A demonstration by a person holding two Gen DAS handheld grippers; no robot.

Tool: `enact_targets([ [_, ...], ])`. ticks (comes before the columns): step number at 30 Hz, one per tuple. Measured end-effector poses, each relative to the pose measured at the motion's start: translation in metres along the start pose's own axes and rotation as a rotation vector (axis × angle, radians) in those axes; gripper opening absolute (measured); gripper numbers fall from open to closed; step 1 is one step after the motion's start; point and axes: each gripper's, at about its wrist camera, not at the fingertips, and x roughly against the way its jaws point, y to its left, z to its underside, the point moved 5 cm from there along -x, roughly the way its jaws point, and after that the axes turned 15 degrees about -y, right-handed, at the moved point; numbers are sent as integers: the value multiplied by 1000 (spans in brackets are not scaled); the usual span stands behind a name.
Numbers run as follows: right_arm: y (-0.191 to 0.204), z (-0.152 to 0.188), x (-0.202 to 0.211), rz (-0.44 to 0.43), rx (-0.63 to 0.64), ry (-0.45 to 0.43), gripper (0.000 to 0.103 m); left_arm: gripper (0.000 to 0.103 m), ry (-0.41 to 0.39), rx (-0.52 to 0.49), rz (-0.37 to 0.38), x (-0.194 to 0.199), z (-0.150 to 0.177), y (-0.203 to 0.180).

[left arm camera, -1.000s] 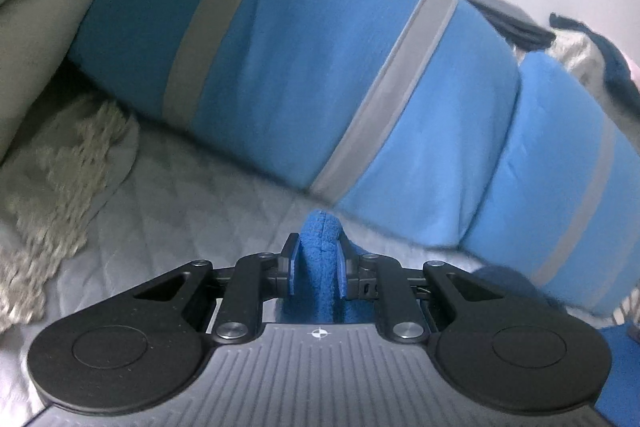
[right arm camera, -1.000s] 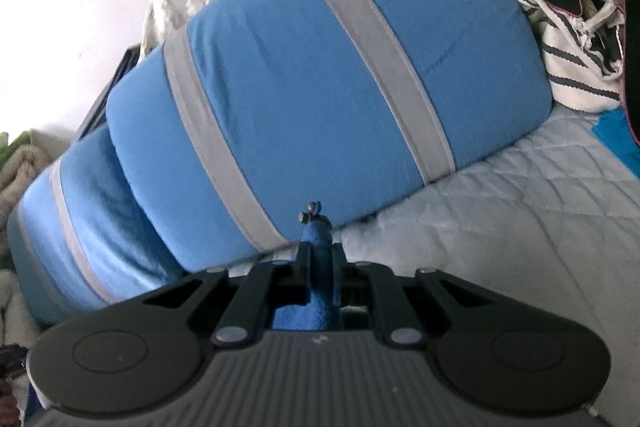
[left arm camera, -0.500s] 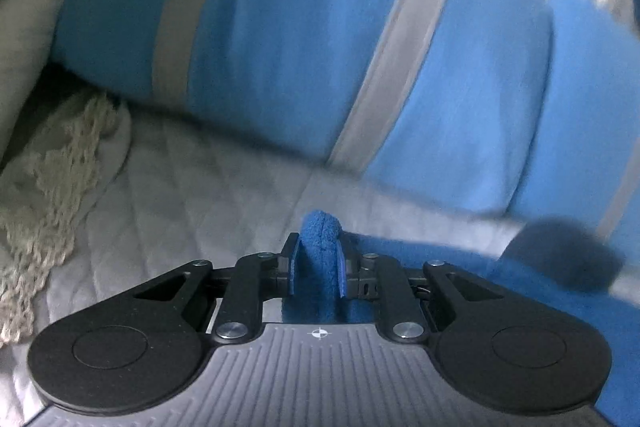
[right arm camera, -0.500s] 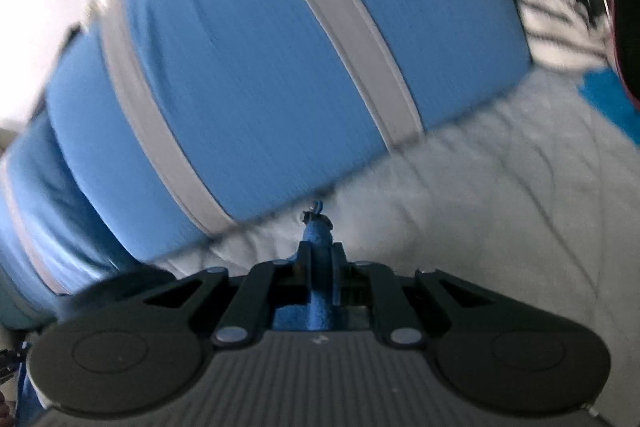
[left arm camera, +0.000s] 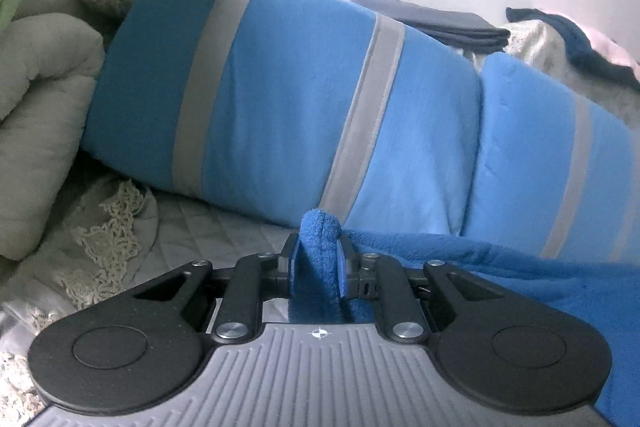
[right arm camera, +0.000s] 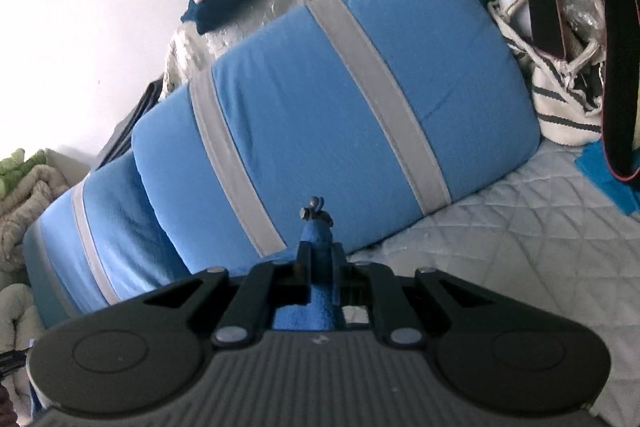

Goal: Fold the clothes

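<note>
Both grippers pinch the same blue fleece garment (left arm camera: 500, 267) above the quilted bed (right arm camera: 520, 247): the left gripper (left arm camera: 319, 259) has its jaws closed on a thick rolled hem, and the right gripper (right arm camera: 318, 267) has its jaws closed on a thinner corner that carries a small metal zipper pull (right arm camera: 314, 213). From the left wrist view the fleece trails off to the right, lying over the mattress in front of the blue pillows with grey stripes (left arm camera: 280, 99). This looks like the carry-over stage of a fold. The next move probably calls for lowering both held edges together, level, then releasing them squarely.
</note>
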Motion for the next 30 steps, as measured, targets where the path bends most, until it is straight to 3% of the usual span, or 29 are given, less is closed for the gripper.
enact_targets([
  [6, 6, 3, -9, 7, 40, 0, 9, 18, 4, -60, -23, -10, 5, -10],
  [21, 2, 8, -53, 54, 70, 17, 9, 18, 3, -47, -60, -57, 2, -14],
  [30, -2, 16, -97, 100, 85, 34, 9, 18, 72, -30, -125, -103, 27, -10],
])
